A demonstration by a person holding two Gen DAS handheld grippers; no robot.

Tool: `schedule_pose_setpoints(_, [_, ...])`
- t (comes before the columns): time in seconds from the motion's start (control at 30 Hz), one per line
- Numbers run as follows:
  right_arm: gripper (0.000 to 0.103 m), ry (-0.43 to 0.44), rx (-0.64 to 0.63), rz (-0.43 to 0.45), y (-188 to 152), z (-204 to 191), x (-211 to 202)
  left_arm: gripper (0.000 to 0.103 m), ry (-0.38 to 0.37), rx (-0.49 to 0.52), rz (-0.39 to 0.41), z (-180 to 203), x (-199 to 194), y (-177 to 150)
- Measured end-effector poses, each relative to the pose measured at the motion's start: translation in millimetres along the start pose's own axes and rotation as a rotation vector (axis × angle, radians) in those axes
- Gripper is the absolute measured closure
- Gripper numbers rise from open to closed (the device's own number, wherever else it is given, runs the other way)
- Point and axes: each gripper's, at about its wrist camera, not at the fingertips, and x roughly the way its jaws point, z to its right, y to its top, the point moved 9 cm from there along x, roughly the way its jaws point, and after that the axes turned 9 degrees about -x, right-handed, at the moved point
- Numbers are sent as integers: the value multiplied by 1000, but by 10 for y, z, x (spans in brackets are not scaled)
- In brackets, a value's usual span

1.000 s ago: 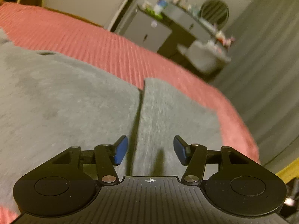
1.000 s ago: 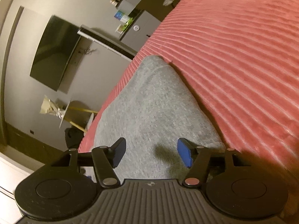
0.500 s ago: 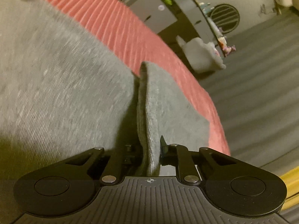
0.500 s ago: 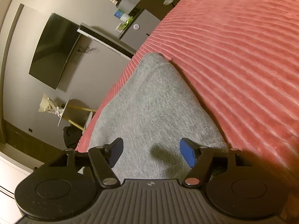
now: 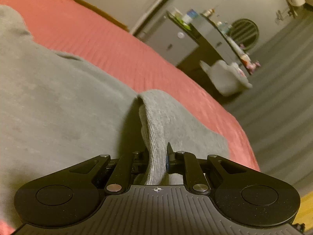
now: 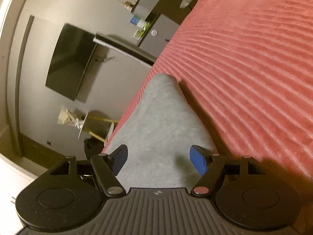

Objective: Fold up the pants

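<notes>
Left wrist: left tongs (image 5: 156, 161) clamped on a raised fold of the grey pants (image 5: 58, 107), which lie spread on the red bedspread (image 5: 117, 49). Right wrist: right tongs (image 6: 159, 161) spread apart, over the pants (image 6: 162, 121) near the bed edge, gripping nothing.

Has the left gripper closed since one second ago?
Yes. The left gripper, open above the gray pants before, is now shut on a raised fold of them, over the red bedspread.
</notes>
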Motion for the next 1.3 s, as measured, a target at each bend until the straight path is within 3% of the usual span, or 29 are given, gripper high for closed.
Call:
schedule_pose_setpoints(0.13, [32,28,-48,-29,-39,-105,13,88,49,38,29,-29,-129,3])
schedule_pose_setpoints(0.23, [31,55,-27,-20,-18,-102,-20,88,102,168,115,59,-265,-7])
schedule_pose_setpoints(0.47, [30,47,48,-25,10,29,24,86,-74,267,256,279,-526,-24])
schedule_pose_setpoints(0.5, [30,42,46,-30,8,31,38,81,-80,287,262,298,-545,-31])
schedule_pose_setpoints(0.57, [26,25,38,-35,15,30,63,49,-30,316,207,269,-440,-29])
schedule_pose_setpoints(0.6, [24,12,36,-36,8,41,67,26,25,293,152,154,-369,-40])
schedule_pose_setpoints(0.7, [24,12,40,-40,9,42,91,36,170,92,127,-246,-239,87])
schedule_pose_setpoints(0.77, [24,0,24,-41,8,34,99,37,102,-45,136,-371,-263,163])
schedule_pose_setpoints(0.83, [24,-12,0,-41,5,37,94,36,43,-110,155,-394,-296,224])
schedule_pose_setpoints(0.97, [27,-53,-47,-26,19,18,89,35,46,-76,156,-379,-159,224])
schedule_pose_setpoints(1.13, [59,-138,-152,25,161,-52,78,36,14,-41,107,-279,92,153])
schedule_pose_setpoints(1.3, [73,-212,-358,32,367,-370,345,44,61,69,93,-274,132,-17])
